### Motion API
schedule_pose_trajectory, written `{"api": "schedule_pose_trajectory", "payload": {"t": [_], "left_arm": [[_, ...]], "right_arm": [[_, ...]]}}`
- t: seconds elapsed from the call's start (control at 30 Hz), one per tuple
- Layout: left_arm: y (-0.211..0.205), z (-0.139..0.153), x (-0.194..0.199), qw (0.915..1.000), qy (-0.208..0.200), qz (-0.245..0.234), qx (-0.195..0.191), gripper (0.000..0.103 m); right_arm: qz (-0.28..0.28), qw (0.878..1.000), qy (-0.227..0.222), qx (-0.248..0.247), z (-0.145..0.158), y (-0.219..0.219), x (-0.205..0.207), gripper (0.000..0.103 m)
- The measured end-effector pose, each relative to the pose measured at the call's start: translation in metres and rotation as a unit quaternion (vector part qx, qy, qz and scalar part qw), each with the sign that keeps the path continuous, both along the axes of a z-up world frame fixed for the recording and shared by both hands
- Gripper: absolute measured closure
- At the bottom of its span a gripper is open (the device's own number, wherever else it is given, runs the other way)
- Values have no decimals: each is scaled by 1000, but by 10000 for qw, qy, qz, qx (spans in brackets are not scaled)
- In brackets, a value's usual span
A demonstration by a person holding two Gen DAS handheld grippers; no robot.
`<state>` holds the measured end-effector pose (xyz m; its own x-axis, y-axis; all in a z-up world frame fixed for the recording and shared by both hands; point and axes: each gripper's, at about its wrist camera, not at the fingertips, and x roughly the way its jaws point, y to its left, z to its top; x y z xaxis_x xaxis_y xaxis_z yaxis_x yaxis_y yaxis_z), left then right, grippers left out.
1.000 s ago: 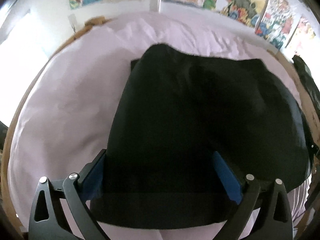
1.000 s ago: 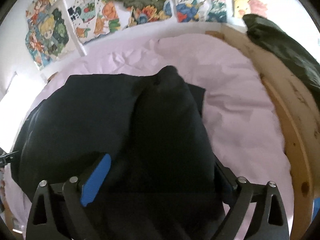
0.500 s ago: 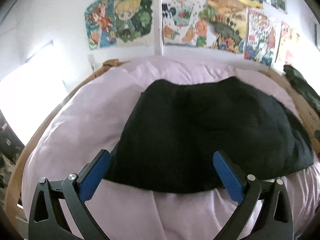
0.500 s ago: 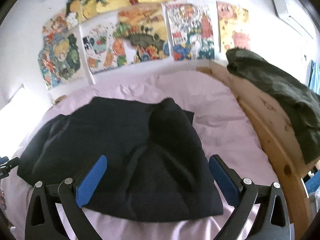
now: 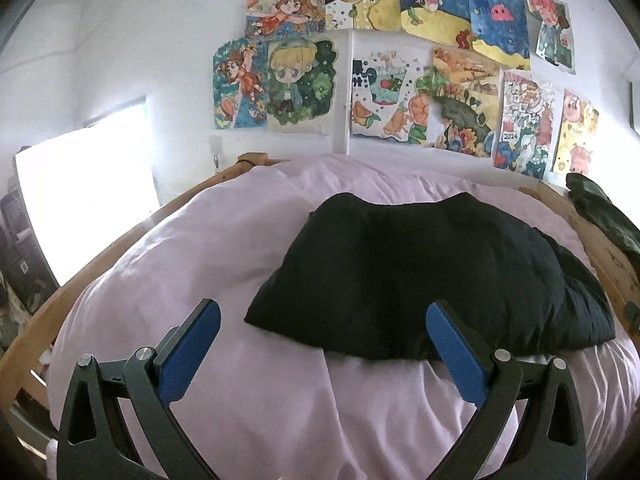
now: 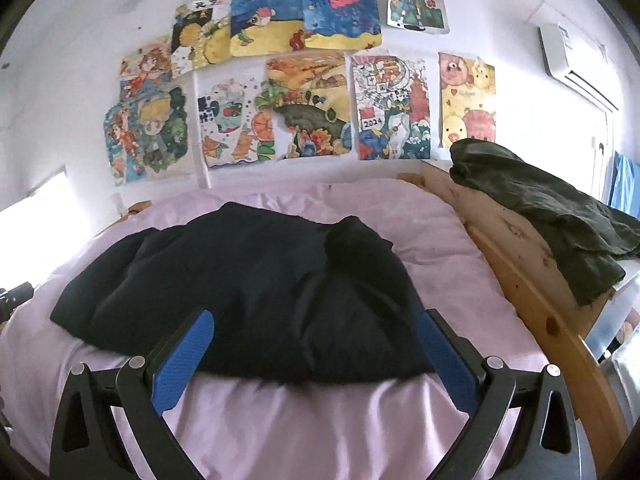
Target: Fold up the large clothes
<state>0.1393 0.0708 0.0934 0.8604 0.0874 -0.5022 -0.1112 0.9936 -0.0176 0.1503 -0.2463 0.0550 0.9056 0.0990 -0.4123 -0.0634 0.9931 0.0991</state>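
Note:
A dark navy garment lies folded in a wide heap on the pink bedsheet. It also shows in the right wrist view. My left gripper is open and empty, held back from the garment's near edge. My right gripper is open and empty, just short of the garment's near edge, with its blue pads either side of the right part of the heap.
A wooden bed frame runs along the right with a dark green cloth draped over it. Drawings cover the white wall behind the bed. A bright window is at the left.
Both grippers have drawn back and up from the garment. A second ago the cloth lay between their fingers; now it lies free on the bed in front of them.

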Motion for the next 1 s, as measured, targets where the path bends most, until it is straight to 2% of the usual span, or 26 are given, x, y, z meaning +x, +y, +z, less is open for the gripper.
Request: {"api": "schedule_pose_trajectory", "payload": {"t": [0.23, 0.37, 0.53, 0.67, 1.0], "left_arm": [[-18, -11, -35, 9984, -367, -182, 390, 2], [-25, -20, -55, 9979, -387, -468, 216, 2], [-29, -23, -73, 9969, -602, -471, 191, 2], [-26, -26, -79, 9970, -628, -443, 57, 2], [-26, -31, -98, 9955, -810, -482, 15, 2]], "right_arm": [[121, 9997, -119, 153, -5, 11, -25, 0], [109, 9996, -213, 152, -11, 16, -42, 0], [166, 9988, -387, 267, -19, 19, -63, 0], [200, 9982, -550, 121, -18, 27, -77, 0], [390, 9959, -813, -120, -20, 42, -101, 0]]}}
